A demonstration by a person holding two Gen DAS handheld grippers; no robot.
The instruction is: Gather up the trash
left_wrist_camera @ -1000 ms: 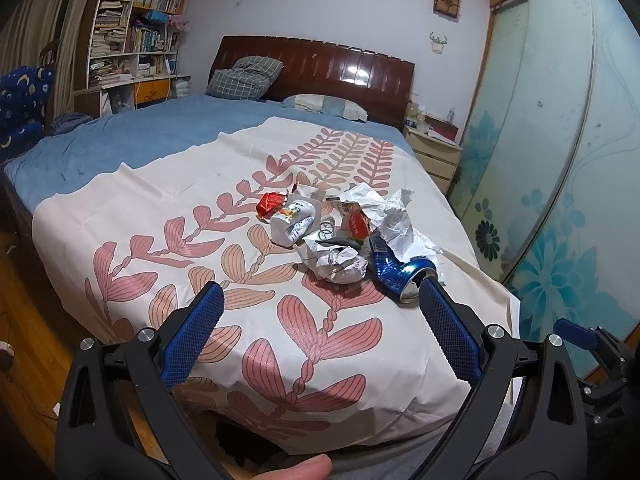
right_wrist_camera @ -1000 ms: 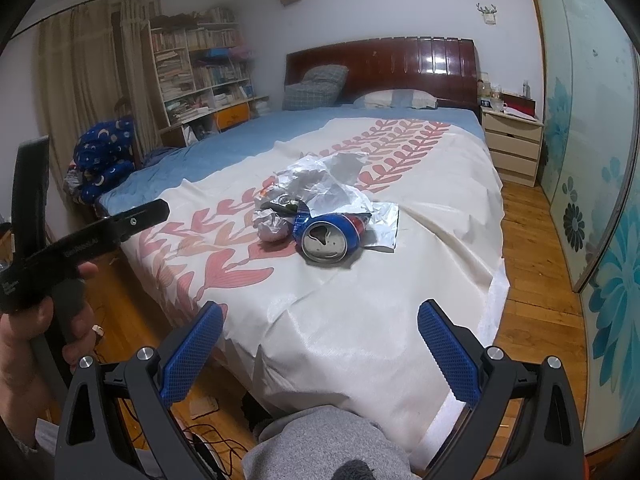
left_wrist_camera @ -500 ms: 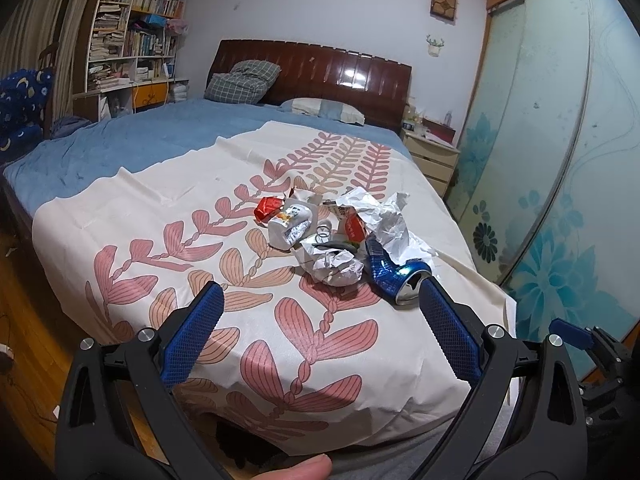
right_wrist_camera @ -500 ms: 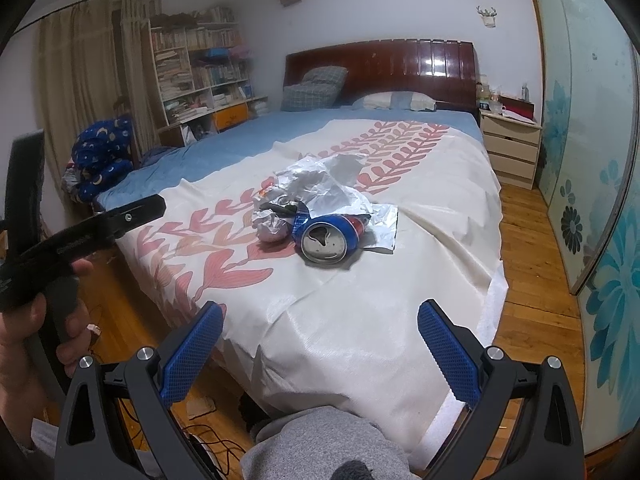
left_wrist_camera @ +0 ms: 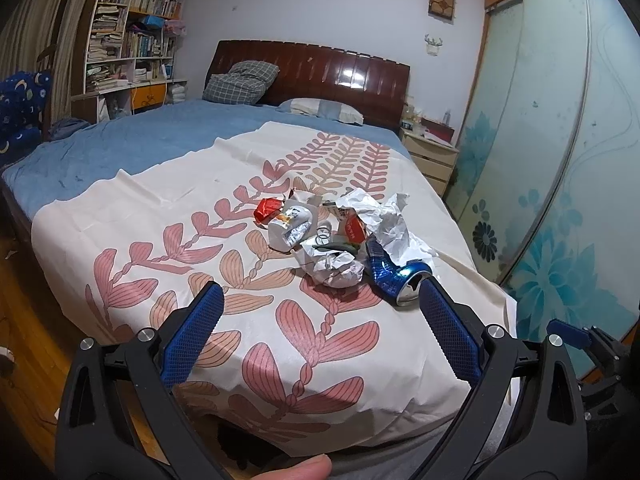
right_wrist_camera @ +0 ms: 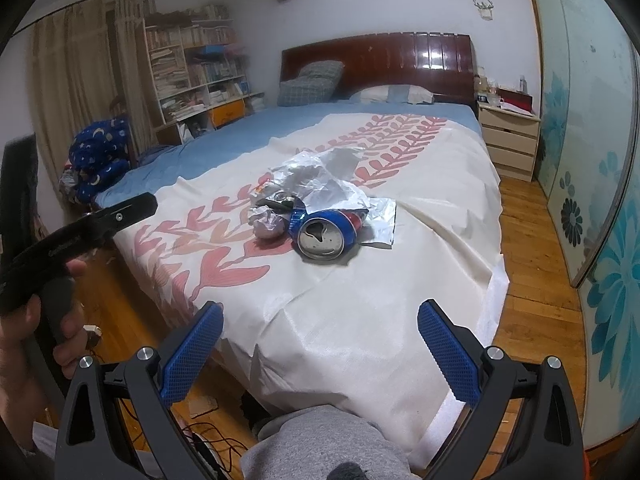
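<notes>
Bed [left_wrist_camera: 120, 160] with blue sheet; dark glossy headboard [left_wrist_camera: 320, 68] at far end. Cream cloth with pink leaf print [left_wrist_camera: 192, 264] spread over the near half, draping off the foot edge just below the left tool [left_wrist_camera: 318, 312]. Trash heap ahead of that tool on the cloth: crushed blue can [left_wrist_camera: 396, 276] nearest, by its right finger; crumpled white paper ball [left_wrist_camera: 336, 266] touching the can's left; loose crumpled paper [left_wrist_camera: 384, 220] behind; white squashed cup [left_wrist_camera: 290, 224] and red wrapper [left_wrist_camera: 267, 209] farther left. Checked pillow [left_wrist_camera: 240, 82] and pale pillow [left_wrist_camera: 320, 109] far ahead against the headboard.
</notes>
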